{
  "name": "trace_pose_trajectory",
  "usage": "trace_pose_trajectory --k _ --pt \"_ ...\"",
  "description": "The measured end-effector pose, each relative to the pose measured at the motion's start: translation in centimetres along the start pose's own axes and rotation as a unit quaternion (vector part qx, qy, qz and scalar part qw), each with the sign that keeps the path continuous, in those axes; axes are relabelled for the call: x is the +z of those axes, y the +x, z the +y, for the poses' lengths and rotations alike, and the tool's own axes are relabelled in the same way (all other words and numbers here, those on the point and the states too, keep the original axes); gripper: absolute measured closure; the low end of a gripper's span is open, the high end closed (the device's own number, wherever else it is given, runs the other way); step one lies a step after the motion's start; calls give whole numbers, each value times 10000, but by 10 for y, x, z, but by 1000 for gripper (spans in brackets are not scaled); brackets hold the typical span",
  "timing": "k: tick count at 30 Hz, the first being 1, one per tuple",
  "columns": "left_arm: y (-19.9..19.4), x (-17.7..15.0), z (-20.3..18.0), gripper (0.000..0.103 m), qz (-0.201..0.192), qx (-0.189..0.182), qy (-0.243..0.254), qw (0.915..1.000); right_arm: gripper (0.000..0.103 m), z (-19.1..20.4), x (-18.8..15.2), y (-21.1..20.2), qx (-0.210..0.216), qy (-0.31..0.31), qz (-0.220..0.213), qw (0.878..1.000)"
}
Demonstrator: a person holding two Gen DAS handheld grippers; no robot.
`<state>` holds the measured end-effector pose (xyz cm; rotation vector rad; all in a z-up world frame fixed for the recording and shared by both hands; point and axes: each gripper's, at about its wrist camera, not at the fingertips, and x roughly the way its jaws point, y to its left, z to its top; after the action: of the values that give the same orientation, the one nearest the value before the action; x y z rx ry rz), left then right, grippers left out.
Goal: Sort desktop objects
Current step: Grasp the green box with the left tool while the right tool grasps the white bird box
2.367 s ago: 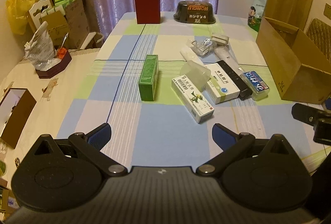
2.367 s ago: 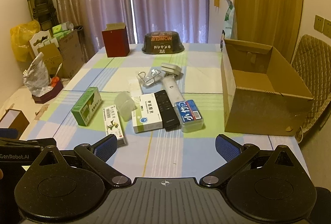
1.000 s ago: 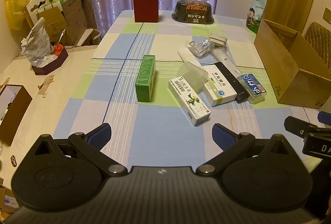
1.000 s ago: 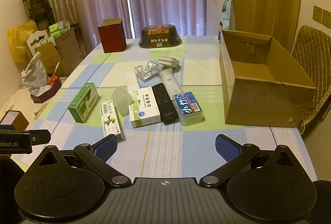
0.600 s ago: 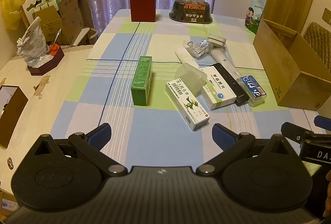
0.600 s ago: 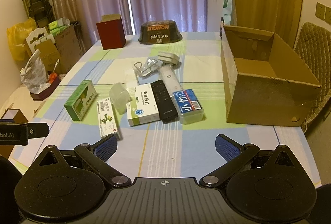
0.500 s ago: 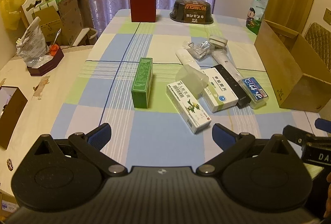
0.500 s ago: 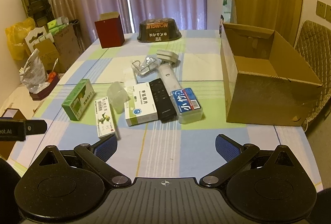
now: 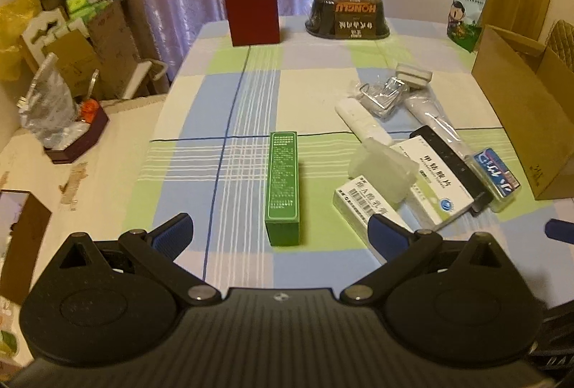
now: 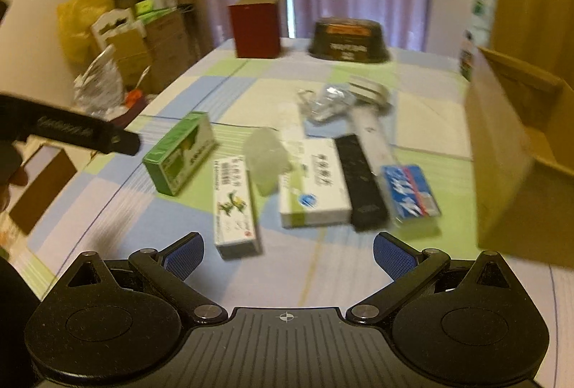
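Step in hand: approach, nothing picked yet. Left gripper (image 9: 279, 233) is spread wide, empty, lined up w/ the green box (image 9: 283, 185), which lies lengthwise just ahead of it on the table (image 9: 247, 83). Right gripper (image 10: 287, 251) is also spread, empty, over the near table edge; its view is motion-blurred. Ahead of it: white box (image 10: 234, 205), larger white box (image 10: 315, 183), remote (image 10: 360, 181), blue pack (image 10: 410, 192), all clustered and touching. Carton (image 10: 516, 169) stands open at right, likely the drop target.

Next move, est.: left gripper goes fwd and down to straddle the green box across its narrow width, then closes. Keep clear of the white box nearby.
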<state>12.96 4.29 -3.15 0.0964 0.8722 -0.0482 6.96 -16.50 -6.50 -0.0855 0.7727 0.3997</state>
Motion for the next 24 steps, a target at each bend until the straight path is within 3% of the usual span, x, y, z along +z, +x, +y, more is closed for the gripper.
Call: trace_pose_trajectory --k 9,18,21,24 --pt "52 5 11 9 171 -173 233 9994 0 25 -5 56 331 -487 140 9982" --pt "80 9 11 16 185 -333 230 9990 1 39 4 96 342 -795 141 9961" --pt "86 11 12 19 179 -365 213 9989 24 40 7 109 400 -777 278 9958" --pt "90 13 12 19 184 -396 234 9988 24 40 7 120 359 -743 348 9960"
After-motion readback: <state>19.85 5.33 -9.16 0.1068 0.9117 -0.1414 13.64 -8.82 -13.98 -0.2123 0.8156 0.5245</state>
